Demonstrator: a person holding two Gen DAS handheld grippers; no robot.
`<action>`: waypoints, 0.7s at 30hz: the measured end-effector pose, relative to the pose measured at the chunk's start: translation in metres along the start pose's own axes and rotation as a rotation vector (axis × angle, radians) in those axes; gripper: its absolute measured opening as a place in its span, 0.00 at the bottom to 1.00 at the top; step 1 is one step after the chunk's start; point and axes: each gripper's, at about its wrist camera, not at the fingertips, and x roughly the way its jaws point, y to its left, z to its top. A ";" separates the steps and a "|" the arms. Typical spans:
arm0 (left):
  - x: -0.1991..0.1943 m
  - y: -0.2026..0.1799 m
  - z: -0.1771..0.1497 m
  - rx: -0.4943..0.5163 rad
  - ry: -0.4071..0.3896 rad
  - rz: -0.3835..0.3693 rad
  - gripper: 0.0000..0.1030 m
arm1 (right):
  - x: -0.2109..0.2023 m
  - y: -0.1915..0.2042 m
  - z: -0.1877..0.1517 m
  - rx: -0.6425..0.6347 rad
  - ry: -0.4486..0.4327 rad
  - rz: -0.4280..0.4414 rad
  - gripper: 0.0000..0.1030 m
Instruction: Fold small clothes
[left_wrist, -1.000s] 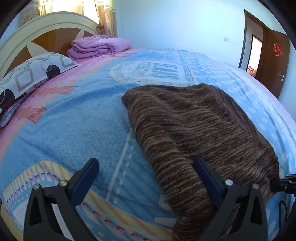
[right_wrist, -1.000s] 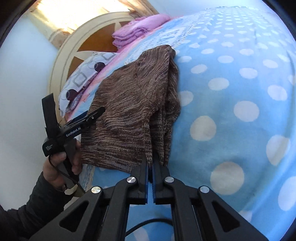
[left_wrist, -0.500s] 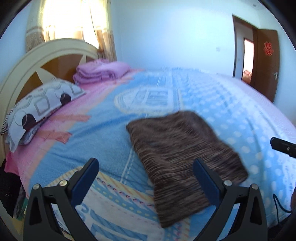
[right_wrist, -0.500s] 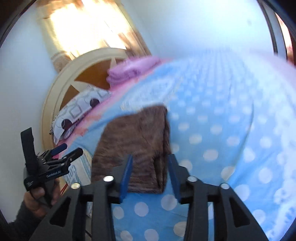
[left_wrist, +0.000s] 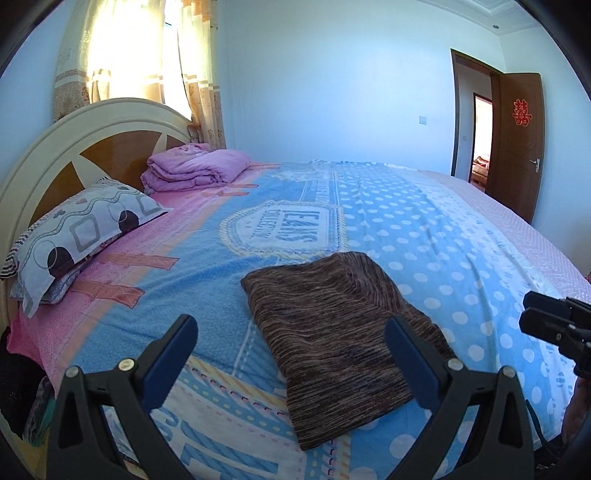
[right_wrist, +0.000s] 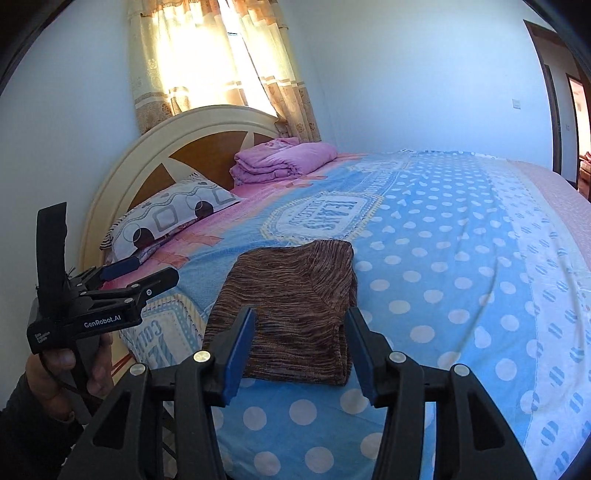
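A brown striped knit garment (left_wrist: 340, 332) lies folded in a flat rectangle on the blue dotted bed cover (left_wrist: 443, 240), near the bed's near edge. My left gripper (left_wrist: 290, 328) hovers above and short of it, open, with nothing between its blue pads. From the right wrist view the garment (right_wrist: 295, 306) lies just past my right gripper (right_wrist: 301, 317), which is open and holds nothing. The left gripper (right_wrist: 140, 273) shows there at the left in a person's hand. The right gripper's tips (left_wrist: 535, 314) poke in at the left wrist view's right edge.
A patterned pillow (left_wrist: 81, 236) and a folded pink quilt (left_wrist: 195, 170) sit by the round headboard (left_wrist: 92, 147) at the far left. A brown door (left_wrist: 517, 147) stands ajar in the far right wall. The bed's edge runs just below both grippers.
The right gripper, shut on the garment's near edge a second ago, has opened and let go. Both grippers have risen and drawn back from the garment, which stays folded on the bed.
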 end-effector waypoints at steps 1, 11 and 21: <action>0.000 0.000 0.000 -0.002 -0.001 0.000 1.00 | 0.000 0.001 0.000 -0.003 0.000 0.000 0.50; 0.000 0.001 0.000 -0.004 0.001 0.000 1.00 | 0.000 0.003 -0.005 -0.006 0.010 0.001 0.51; 0.000 0.002 0.000 -0.005 -0.001 0.000 1.00 | -0.001 0.004 -0.007 -0.009 0.012 0.002 0.51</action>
